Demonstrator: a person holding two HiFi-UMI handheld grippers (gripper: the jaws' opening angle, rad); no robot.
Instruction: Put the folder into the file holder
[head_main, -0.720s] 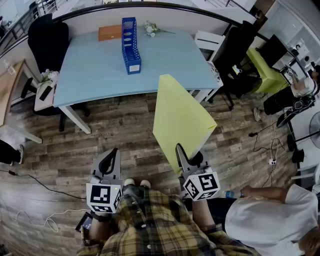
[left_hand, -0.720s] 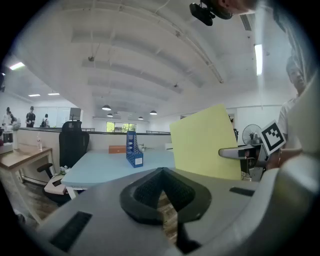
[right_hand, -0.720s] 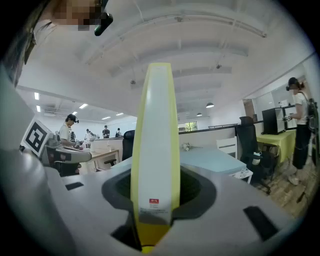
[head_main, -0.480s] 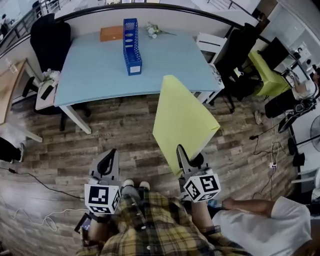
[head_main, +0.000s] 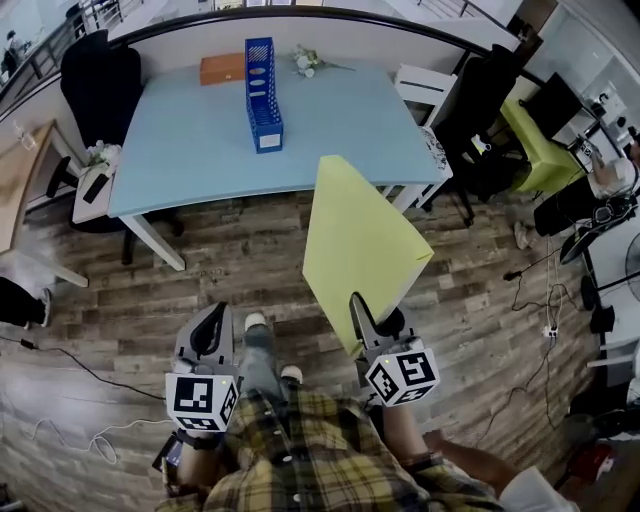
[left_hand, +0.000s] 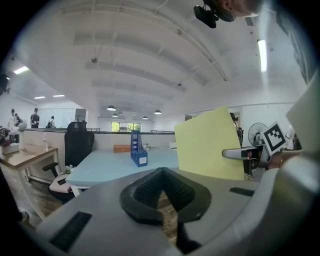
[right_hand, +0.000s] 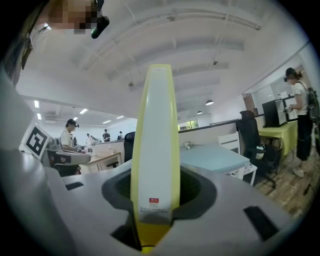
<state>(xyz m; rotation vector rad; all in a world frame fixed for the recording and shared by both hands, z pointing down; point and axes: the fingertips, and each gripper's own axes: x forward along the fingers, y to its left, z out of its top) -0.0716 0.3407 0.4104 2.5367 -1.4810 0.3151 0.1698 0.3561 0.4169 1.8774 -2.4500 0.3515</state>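
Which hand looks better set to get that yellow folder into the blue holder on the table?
Right. The right tongs grip the yellow folder by its lower corner, and the blue file holder stands ahead on the table. The left tongs hold nothing.

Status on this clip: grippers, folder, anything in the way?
Right gripper shut on yellow folder. Left gripper shut, empty. File holder on table ahead, not yet reached. No obstacle seen.
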